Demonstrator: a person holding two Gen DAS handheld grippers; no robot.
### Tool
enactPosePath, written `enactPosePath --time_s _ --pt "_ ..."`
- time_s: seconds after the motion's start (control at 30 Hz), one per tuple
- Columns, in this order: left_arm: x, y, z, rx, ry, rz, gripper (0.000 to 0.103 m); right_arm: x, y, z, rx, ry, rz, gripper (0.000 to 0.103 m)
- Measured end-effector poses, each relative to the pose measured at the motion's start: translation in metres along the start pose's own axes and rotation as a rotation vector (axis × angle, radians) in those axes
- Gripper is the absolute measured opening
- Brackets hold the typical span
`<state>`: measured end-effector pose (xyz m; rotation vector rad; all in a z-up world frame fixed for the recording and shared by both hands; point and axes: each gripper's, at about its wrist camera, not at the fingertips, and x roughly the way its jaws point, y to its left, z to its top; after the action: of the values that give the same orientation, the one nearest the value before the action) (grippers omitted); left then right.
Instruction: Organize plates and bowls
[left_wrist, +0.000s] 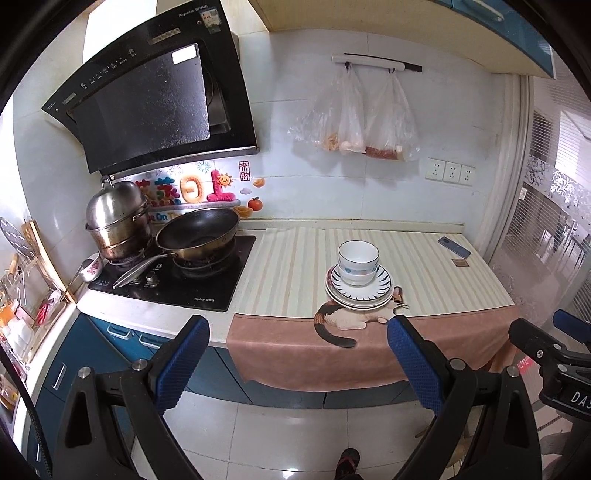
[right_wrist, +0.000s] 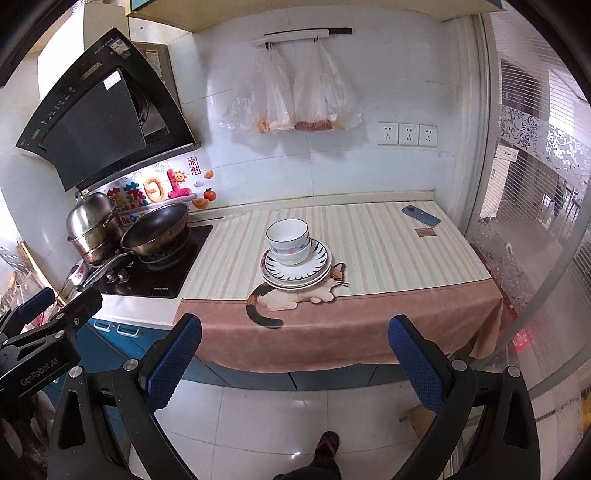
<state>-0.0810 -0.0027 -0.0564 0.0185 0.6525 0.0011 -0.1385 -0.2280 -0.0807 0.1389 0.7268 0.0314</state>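
Observation:
Nested white bowls (left_wrist: 358, 261) (right_wrist: 288, 238) sit on a stack of plates (left_wrist: 360, 295) (right_wrist: 297, 271), the top plate rimmed with dark stripes. The stack rests on a striped cloth with a cat picture near the counter's front edge. My left gripper (left_wrist: 297, 334) hangs open in front of the counter, well short of the stack, nothing between its blue pads. My right gripper (right_wrist: 295, 332) is also open and empty, held back from the counter edge at a similar distance. Each gripper shows at the edge of the other's view.
A black wok (left_wrist: 199, 234) and a steel steamer pot (left_wrist: 118, 218) stand on the hob (left_wrist: 173, 277) at left. A phone (left_wrist: 454, 247) and a small card (left_wrist: 460, 263) lie at the counter's back right. Plastic bags (left_wrist: 354, 118) hang on the wall. A shoe (left_wrist: 347, 459) shows on the tiled floor.

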Motion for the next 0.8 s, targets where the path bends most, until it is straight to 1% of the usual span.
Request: enactPosePath --time_s 0.4,0.8 --pt "-0.013 0.002 -0.006 -0.015 -0.015 -0.005 0.099 -0.012 0.002 -0.001 -0.013 -0.017 -0.001 0.103" --pt "-0.015 0.004 -0.005 -0.024 -0.011 -0.013 0.099 -0.014 0.001 0.005 -0.022 -0.031 0.005 0.103"
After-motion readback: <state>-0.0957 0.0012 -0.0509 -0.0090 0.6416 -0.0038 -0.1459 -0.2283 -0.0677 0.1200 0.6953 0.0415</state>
